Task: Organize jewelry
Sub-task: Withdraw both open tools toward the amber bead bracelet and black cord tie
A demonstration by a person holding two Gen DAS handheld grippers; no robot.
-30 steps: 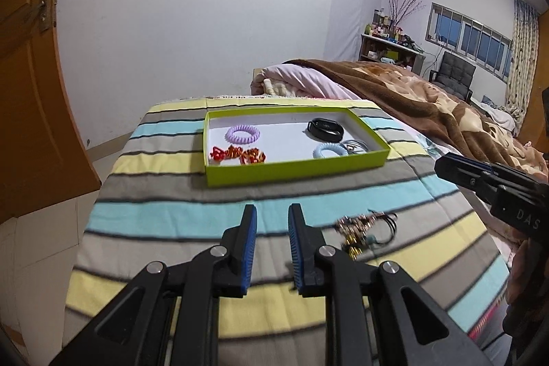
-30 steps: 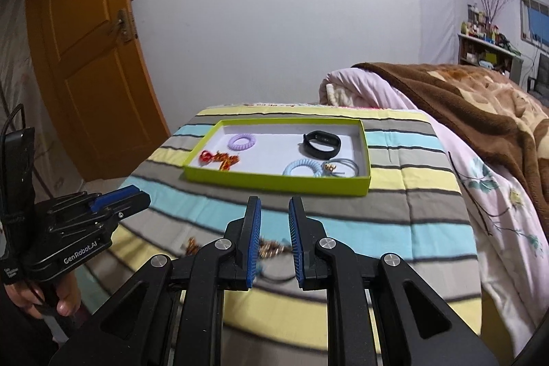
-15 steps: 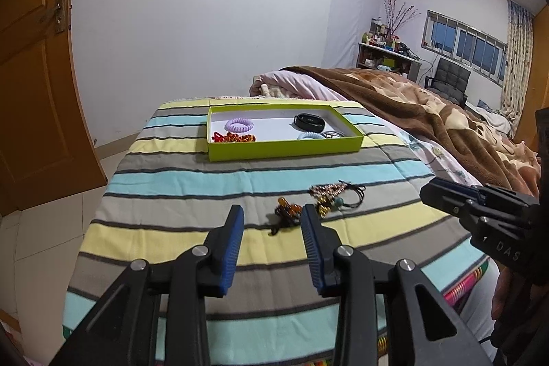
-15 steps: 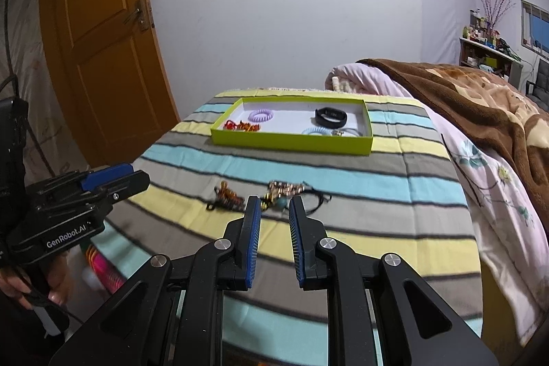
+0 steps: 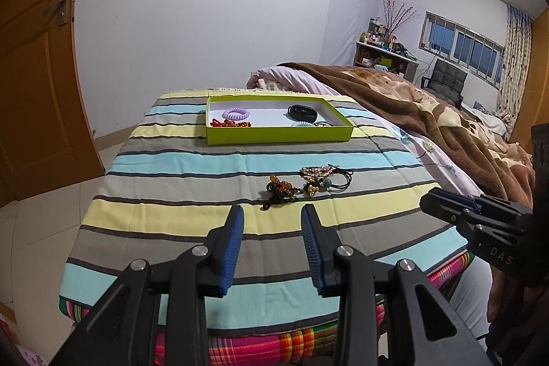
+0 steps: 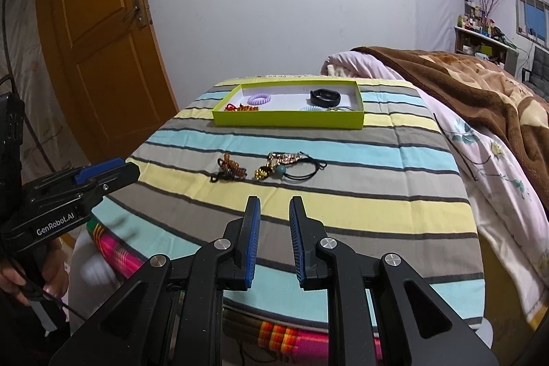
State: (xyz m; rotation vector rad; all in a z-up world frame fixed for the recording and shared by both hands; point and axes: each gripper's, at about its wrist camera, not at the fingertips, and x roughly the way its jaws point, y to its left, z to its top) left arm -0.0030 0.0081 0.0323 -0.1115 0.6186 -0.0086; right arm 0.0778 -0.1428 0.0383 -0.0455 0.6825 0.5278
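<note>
A lime green tray (image 5: 279, 136) (image 6: 288, 120) lies at the far end of the striped table. It holds a purple coil hair tie (image 5: 235, 114), a red-orange bracelet (image 5: 230, 124), a black band (image 5: 302, 112) and a light blue coil tie (image 5: 302, 124). Loose on the cloth lie an amber bead bracelet (image 5: 279, 188) (image 6: 231, 167) and a gold bead bunch with a teal bead and black cord (image 5: 324, 181) (image 6: 288, 167). My left gripper (image 5: 272, 228) is open and empty, short of the amber bracelet. My right gripper (image 6: 274, 221) is open and empty, pulled back near the table's front edge.
The striped cloth (image 5: 206, 221) covers the table, with a plaid layer under it at the front edge. A bed with a brown blanket (image 5: 429, 112) runs along the right side. An orange door (image 6: 99, 50) stands at the left. The other gripper shows in each view (image 5: 480, 225) (image 6: 61, 194).
Both grippers have pulled back from the tray toward the table's front edge. The left jaws have opened wider, and the right jaws have opened a little. The loose jewelry has come into full view.
</note>
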